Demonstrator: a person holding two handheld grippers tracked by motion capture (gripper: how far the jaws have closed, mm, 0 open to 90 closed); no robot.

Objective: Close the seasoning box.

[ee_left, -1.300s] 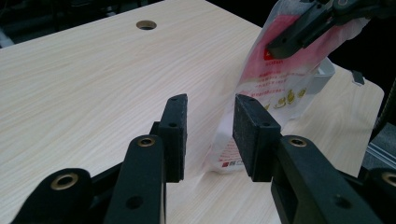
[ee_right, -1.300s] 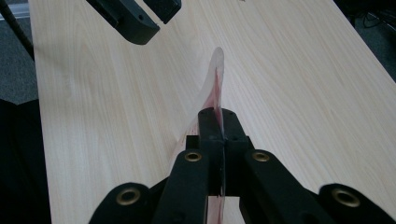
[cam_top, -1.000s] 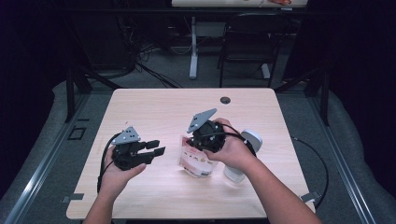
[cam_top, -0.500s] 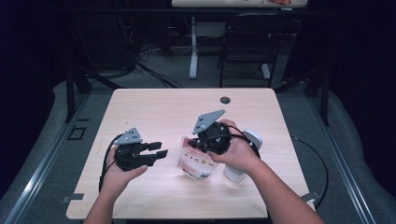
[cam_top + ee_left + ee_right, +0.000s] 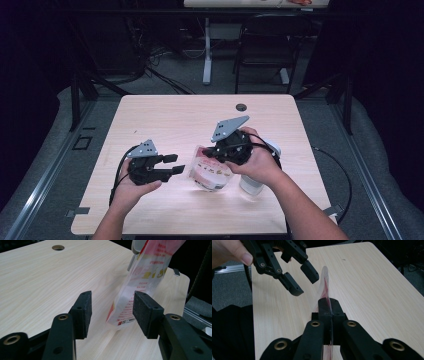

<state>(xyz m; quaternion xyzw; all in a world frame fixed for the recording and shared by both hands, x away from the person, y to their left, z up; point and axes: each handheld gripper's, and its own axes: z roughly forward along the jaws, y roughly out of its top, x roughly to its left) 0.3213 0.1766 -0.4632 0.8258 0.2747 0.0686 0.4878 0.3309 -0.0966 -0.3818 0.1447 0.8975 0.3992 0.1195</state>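
A clear plastic bag with red print hangs over the wooden table. My right gripper is shut on its top edge. In the right gripper view the black jaws pinch the thin bag, seen edge-on. My left gripper sits just left of the bag with its jaws apart. They have just been opening. In the left gripper view the bag's lower corner lies beyond the gap between the pads, close to the right one, and neither pad presses on it. The left gripper also appears in the right gripper view, open.
A white container stands on the table under my right hand. A round cable hole sits near the far edge. A chair and a table leg stand beyond the table. Cables trail from both grippers.
The left gripper's jaws have spread wider beside the bag. The right gripper has shifted slightly right, still holding the bag.
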